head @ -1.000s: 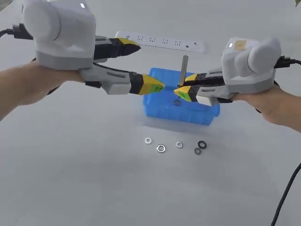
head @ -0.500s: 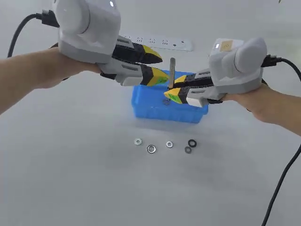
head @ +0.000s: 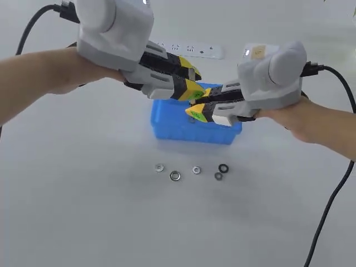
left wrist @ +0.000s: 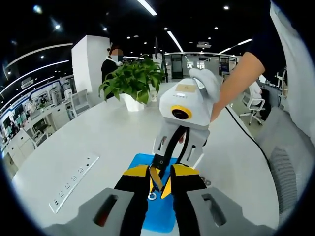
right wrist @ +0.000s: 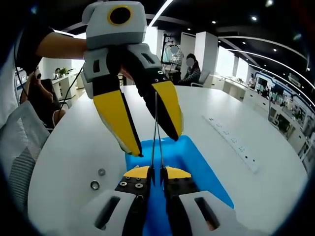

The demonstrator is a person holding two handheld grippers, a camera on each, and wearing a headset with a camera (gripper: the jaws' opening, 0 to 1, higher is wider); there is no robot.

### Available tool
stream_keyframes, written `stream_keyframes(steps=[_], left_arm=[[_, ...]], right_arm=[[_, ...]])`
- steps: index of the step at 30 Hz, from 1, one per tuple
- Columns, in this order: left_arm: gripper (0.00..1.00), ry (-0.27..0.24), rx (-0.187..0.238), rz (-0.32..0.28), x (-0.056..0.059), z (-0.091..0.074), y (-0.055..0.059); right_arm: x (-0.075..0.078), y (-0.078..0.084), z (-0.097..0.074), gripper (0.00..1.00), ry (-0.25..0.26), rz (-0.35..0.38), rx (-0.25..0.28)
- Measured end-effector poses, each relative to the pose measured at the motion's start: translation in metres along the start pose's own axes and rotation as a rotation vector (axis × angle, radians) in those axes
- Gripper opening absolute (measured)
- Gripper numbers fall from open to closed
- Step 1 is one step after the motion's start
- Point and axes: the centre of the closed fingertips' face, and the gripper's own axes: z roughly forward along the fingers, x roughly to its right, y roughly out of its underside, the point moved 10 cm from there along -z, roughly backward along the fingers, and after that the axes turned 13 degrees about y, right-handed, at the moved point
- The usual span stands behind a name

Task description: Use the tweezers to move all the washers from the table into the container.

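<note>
blue container (head: pixel 177 129), yellow fingers (right wrist: pixel 116 118), white table (head: pixel 83 200)

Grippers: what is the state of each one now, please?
Left gripper: open, jaws either side of the tweezers.
Right gripper: shut on the tweezers.

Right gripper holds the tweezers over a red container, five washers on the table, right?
No, the container is blue, per the head view. The right gripper does hold the tweezers over it, with five washers on the table.
</note>
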Motion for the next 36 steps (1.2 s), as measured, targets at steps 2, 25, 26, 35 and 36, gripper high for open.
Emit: stream_keyframes(steps=[2,25,26,35,36], left_arm=[[0.20,0.004,0.001,-0.008,-0.001,-0.002,0.000],[0.04,0.037,-0.091,0.116,0.004,0.007,-0.013],[0.04,0.036,-0.098,0.135,0.005,0.008,-0.014],[0.04,0.057,-0.120,0.142,0.004,0.005,-0.016],[0.04,0.056,-0.122,0.149,0.003,0.005,-0.016]], right_arm=[[0.000,0.000,0.000,0.11,-0.001,0.003,0.003],[0.002,0.007,0.000,0.11,-0.002,0.011,-0.012],[0.002,0.007,0.000,0.11,0.000,0.011,-0.011],[0.000,0.004,0.001,0.12,0.003,0.000,-0.012],[0.000,0.004,0.001,0.12,0.007,0.005,-0.010]])
